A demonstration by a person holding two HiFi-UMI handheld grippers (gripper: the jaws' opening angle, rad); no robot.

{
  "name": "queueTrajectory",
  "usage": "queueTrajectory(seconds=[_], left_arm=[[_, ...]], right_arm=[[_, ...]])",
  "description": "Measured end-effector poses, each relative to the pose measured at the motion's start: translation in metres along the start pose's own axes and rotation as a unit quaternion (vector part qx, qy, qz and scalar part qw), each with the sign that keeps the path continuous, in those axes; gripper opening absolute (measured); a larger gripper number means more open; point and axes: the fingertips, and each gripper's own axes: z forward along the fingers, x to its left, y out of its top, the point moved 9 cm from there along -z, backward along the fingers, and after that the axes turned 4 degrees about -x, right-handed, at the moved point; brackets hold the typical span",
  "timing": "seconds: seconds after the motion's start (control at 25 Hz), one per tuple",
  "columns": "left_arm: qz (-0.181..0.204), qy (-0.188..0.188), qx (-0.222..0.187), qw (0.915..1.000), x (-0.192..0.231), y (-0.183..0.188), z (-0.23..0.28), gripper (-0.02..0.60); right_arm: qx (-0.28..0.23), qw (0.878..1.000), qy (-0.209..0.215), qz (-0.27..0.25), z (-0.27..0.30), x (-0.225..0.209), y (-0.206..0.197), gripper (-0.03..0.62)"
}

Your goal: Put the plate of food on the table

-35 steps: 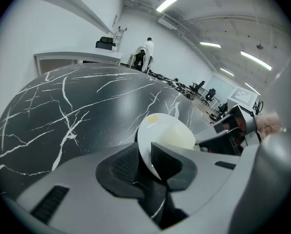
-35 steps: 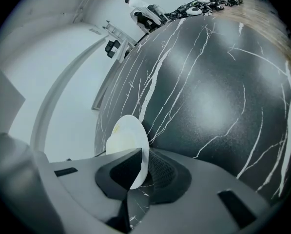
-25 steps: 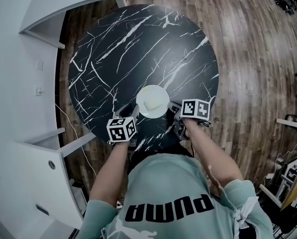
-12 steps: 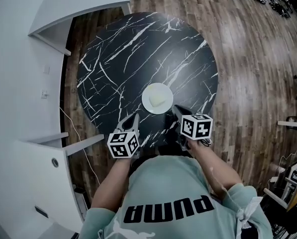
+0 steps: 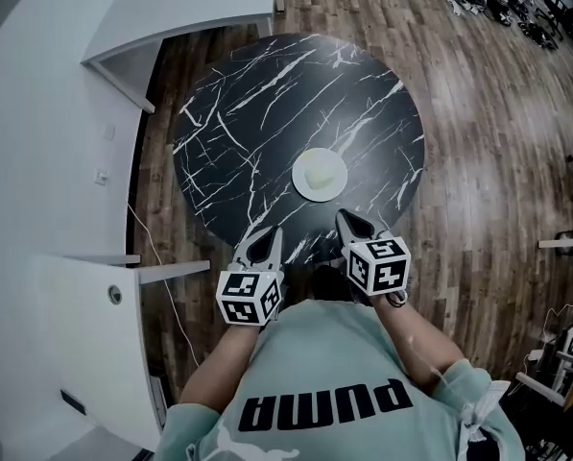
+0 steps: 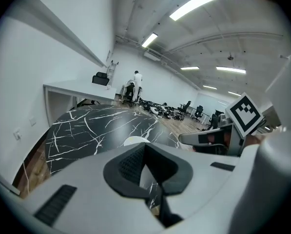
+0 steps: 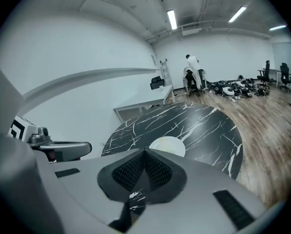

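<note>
Head view: a round, black, white-veined bench (image 5: 248, 133) stands on a wooden floor (image 5: 497, 142). A white plate (image 5: 320, 175) carrying a pale lump of food (image 5: 321, 170) rests flat on the bench top, right of centre and toward the near edge. The left gripper (image 5: 265, 245) and right gripper (image 5: 354, 225) hover side by side over the near rim of the bench, close to the plate but clear of it. Left gripper view: the jaws are fully closed, pad against pad, with nothing between them. Right gripper view: the jaws are likewise pressed together and empty, with the plate lying beyond their tips.
</note>
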Motion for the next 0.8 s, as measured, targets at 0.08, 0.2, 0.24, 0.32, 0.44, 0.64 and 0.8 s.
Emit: queueTrajectory(seconds=[0.08, 0.2, 0.24, 0.32, 0.44, 0.64, 0.8], left_arm=[[0.008, -0.003, -0.009, 0.9999, -0.005, -0.001, -0.019, 0.006], [0.021, -0.008, -0.022, 0.9995, -0.014, -0.007, -0.048, 0.006], [0.025, -0.01, -0.026, 0.9993, -0.018, -0.009, -0.058, 0.006], [0.036, -0.016, -0.035, 0.9986, -0.025, -0.015, -0.076, 0.006], [0.048, -0.024, -0.045, 0.9976, -0.035, -0.025, -0.103, 0.006], [0.054, -0.039, -0.058, 0.9961, -0.05, -0.04, -0.142, 0.006], [0.048, -0.047, -0.06, 0.996, -0.059, -0.049, -0.165, 0.006]], right_arm=[[-0.012, 1.0, 0.0, -0.009, -0.014, 0.015, -0.005, 0.009], [-0.033, 0.999, 0.0, -0.006, -0.037, 0.036, -0.016, 0.009], [-0.038, 0.999, -0.001, -0.006, -0.044, 0.042, -0.02, 0.009], [-0.045, 0.999, -0.002, -0.015, -0.06, 0.056, -0.028, 0.009], [-0.054, 0.998, -0.004, -0.034, -0.083, 0.08, -0.042, 0.008], [-0.057, 0.997, -0.013, -0.051, -0.123, 0.109, -0.063, 0.009], [-0.05, 0.997, -0.016, -0.057, -0.146, 0.123, -0.073, 0.009]])
